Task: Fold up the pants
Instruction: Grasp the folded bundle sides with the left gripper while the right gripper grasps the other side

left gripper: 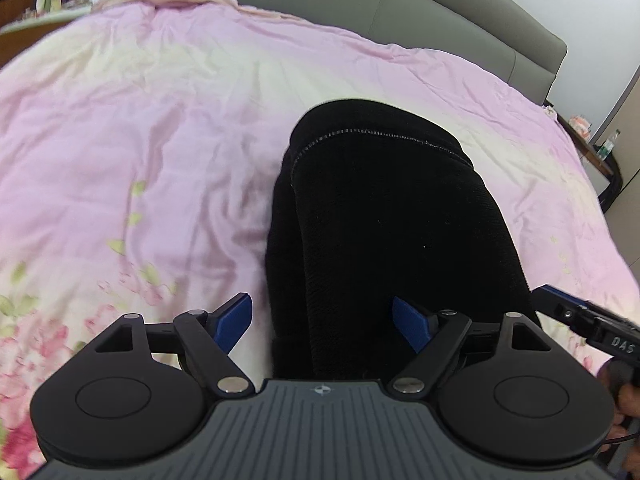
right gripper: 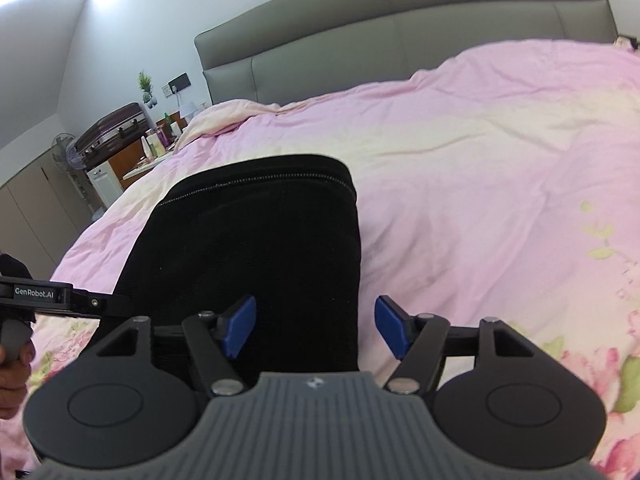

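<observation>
One pink quilt point(left gripper: 160, 140) — grey headboard point(right gripper: 400, 28), perhaps padded

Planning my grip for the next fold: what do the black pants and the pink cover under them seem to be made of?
Pants: apparently a thick, soft, matte knit, going by the fine ribbed texture and pale stitched seam; the exact fibre is unclear. Cover: thin woven cloth, probably cotton-like, smooth with a faint sheen, fine creases and a printed flower pattern.
</observation>
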{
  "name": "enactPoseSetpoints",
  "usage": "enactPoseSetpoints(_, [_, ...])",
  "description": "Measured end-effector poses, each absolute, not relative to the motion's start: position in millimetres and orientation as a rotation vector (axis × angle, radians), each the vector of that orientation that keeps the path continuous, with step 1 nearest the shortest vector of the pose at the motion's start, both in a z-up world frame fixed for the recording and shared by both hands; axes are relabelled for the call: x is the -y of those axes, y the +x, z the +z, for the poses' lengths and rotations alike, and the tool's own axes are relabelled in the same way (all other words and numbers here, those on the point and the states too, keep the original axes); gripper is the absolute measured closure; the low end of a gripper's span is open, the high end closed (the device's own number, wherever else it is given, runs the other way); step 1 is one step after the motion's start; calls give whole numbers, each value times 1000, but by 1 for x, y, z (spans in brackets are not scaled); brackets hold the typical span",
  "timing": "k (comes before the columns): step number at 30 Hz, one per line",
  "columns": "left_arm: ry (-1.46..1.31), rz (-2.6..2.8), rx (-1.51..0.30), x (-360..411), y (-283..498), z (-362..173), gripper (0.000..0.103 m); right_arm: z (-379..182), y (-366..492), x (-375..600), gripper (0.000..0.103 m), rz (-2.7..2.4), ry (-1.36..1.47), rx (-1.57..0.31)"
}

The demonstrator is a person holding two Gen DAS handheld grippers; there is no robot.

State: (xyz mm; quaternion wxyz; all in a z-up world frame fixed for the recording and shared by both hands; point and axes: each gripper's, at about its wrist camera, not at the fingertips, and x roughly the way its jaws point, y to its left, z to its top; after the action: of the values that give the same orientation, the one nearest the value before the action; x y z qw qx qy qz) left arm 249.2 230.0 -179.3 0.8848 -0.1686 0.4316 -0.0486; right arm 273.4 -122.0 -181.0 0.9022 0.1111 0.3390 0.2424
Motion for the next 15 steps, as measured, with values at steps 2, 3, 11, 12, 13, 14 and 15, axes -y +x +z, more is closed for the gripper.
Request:
enactPoseSetpoints(2, [-391, -120, -930, -231, 254, -186, 8, -186, 281, 124, 35, 516, 275, -717])
enactPoseSetpoints(3, [-405, -125, -934, -232, 256, -188, 8, -189, 285, 126, 33, 525, 301, -725])
enactPoseSetpoints(11, [-548, -171, -990, -245, 283, -210, 0, -209, 326, 136, 13, 617, 464, -836])
enactPoseSetpoints(12, [-567, -179, -1002, -247, 287, -214, 0, -212, 332, 137, 11, 630, 482, -858])
enactPoseSetpoints(13, [-588, -192, -1012, -250, 290, -218, 0, -216, 337, 138, 10, 645, 501, -879])
enactPoseSetpoints(14, [-614, -211, -1022, -252, 294, -223, 0, -219, 342, 138, 9, 660, 519, -899])
enactPoseSetpoints(15, [-639, -229, -1030, -254, 296, -228, 0, -222, 347, 139, 8, 675, 536, -916])
